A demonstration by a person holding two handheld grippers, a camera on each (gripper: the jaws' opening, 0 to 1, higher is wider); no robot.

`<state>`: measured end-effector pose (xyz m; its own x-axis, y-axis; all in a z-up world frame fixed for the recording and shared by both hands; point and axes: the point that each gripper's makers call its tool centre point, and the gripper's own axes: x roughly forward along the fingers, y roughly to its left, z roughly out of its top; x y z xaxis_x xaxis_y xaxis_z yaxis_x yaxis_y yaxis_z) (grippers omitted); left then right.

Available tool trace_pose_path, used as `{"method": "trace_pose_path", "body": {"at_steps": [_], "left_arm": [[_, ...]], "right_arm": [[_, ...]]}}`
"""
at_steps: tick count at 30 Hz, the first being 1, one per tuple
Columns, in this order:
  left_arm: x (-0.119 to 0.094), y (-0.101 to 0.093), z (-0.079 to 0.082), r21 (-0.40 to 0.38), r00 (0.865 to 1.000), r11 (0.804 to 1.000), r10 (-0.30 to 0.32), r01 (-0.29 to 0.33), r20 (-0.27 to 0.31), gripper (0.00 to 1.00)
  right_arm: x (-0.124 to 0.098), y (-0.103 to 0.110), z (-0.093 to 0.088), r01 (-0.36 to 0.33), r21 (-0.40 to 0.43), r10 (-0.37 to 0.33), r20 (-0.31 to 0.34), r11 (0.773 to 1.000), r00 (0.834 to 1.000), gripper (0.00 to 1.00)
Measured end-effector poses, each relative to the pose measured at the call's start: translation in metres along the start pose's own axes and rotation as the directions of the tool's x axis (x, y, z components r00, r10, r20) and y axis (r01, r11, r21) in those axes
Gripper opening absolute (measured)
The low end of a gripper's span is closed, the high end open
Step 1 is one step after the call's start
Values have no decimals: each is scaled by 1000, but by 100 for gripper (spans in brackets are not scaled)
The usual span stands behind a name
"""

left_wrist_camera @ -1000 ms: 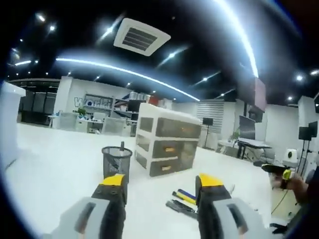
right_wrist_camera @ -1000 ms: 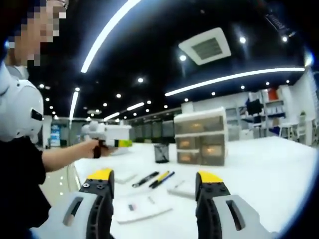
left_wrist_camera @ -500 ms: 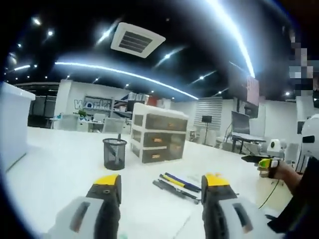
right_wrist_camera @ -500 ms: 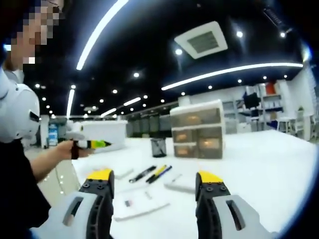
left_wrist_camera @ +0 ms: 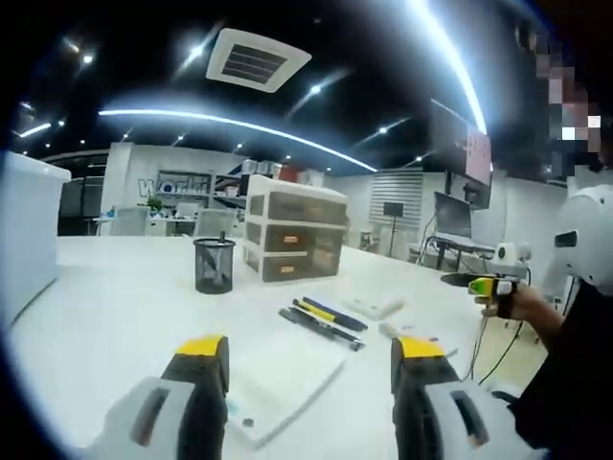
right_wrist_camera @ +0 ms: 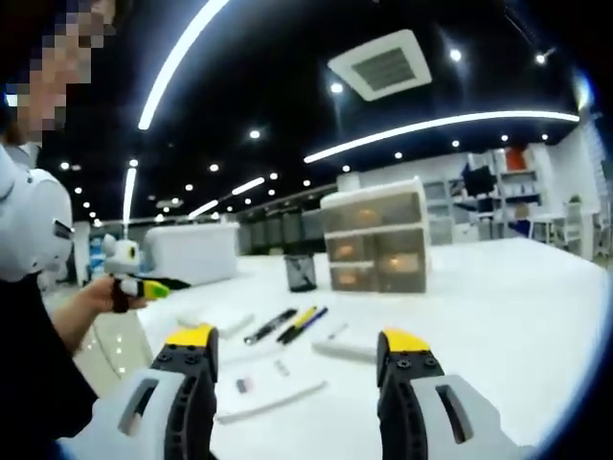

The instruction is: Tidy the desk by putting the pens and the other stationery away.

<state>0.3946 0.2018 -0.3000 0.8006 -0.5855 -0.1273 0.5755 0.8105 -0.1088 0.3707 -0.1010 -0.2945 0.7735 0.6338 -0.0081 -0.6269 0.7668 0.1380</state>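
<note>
Several pens lie side by side on the white desk, in front of a black mesh pen cup and a white drawer unit. A flat white pad lies just ahead of my left gripper, which is open and holds nothing. A small white block sits right of the pens. In the right gripper view the pens, cup, drawer unit and pad lie beyond my open, empty right gripper.
A tall white box stands at the desk's left end. A person's hand holds the right gripper beyond the desk's right edge. A hand with the left gripper hovers off the desk's left side. An office room lies behind.
Both cameras have drawn back from the desk, so more of the pad and desk shows. In the right gripper view the hand with the other gripper has dropped lower and left.
</note>
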Motion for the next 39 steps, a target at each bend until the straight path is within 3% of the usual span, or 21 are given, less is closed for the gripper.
{"method": "trace_pose_path", "body": {"at_steps": [20,27,31,39], "left_arm": [[19,-12,-4,-25,999,999,-31,31,-30,67],[15,-16,-8,-2,998,999,-37,37,-45,68],[11,-17,-11,-3,998,999,-43,43,-45,68],[-1,-16,-18,12,998,999,-41,42,-56,68]], "right_arm": [[-3,-6,-8,1,17,-1,-27,1000,1000,64],[6,2,-1,-46,-40,43,-79,998,996,64],[18,12,1,-99,-74,89,-127,992,988,63],[43,35,3,-216,-144,175,-249,966,952,63]]}}
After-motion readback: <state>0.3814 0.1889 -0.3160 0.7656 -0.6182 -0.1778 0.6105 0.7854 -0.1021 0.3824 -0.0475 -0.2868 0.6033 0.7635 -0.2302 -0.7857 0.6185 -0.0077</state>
